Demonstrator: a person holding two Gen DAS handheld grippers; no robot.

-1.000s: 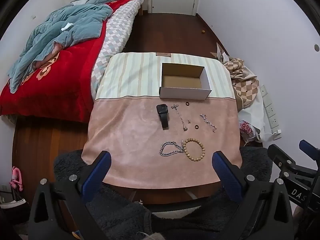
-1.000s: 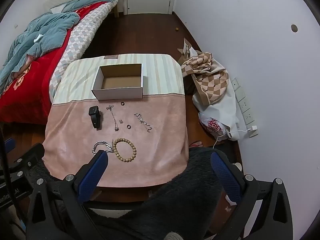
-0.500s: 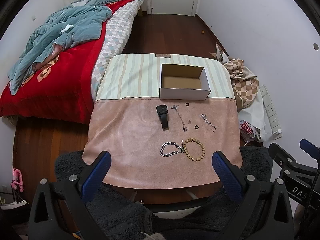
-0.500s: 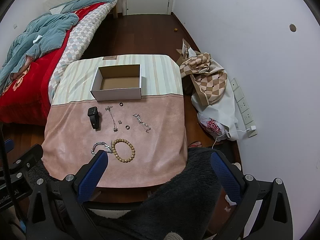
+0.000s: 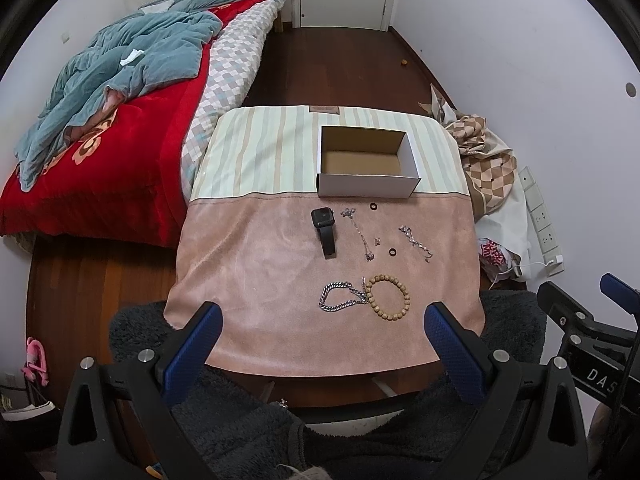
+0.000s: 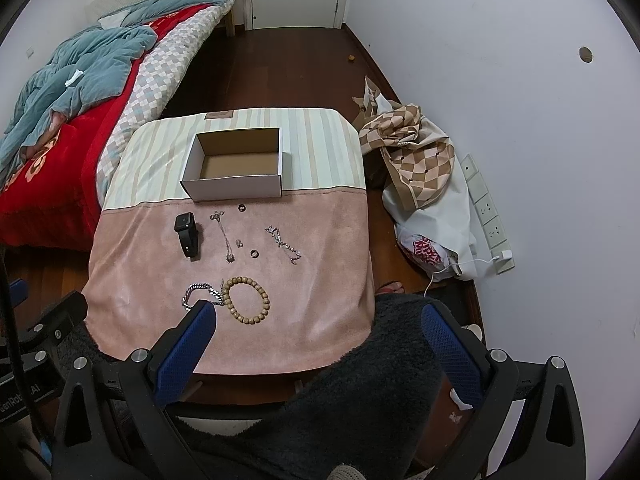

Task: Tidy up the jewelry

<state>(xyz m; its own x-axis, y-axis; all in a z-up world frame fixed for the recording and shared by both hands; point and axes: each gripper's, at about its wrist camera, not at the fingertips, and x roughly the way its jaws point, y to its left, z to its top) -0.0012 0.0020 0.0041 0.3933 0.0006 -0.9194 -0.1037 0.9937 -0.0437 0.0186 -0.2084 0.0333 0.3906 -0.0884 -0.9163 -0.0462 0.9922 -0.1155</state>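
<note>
The jewelry lay spread on the pink half of the counter [image 5: 248, 280], none of it yet in the open cardboard box [image 5: 368, 168] that stood just behind it on the striped half. Nearest the near edge, the wooden bead bracelet [image 5: 387, 297] touched the silver chain bracelet [image 5: 343, 297]; a pinch on one would likely have dragged or snagged the other. Farther back lay the black smartwatch [image 5: 325, 230], a thin necklace [image 5: 359, 233], a crystal chain [image 5: 416, 242], a tiny earring-like piece [image 5: 376, 241] and two small dark rings [image 5: 392, 251] [image 5: 373, 206]. The rings and thin chains sat flat on soft cloth, so blunt fingers could have slid over them, bunched the fabric, or flicked a ring off the counter onto the dark floor.

The left gripper [image 5: 320, 330] and the right gripper [image 6: 318, 330] both hung spread wide and held nothing, well short of the pieces. The right one sat off toward the counter's right corner, so a straight reach risked missing the cluster.
</note>
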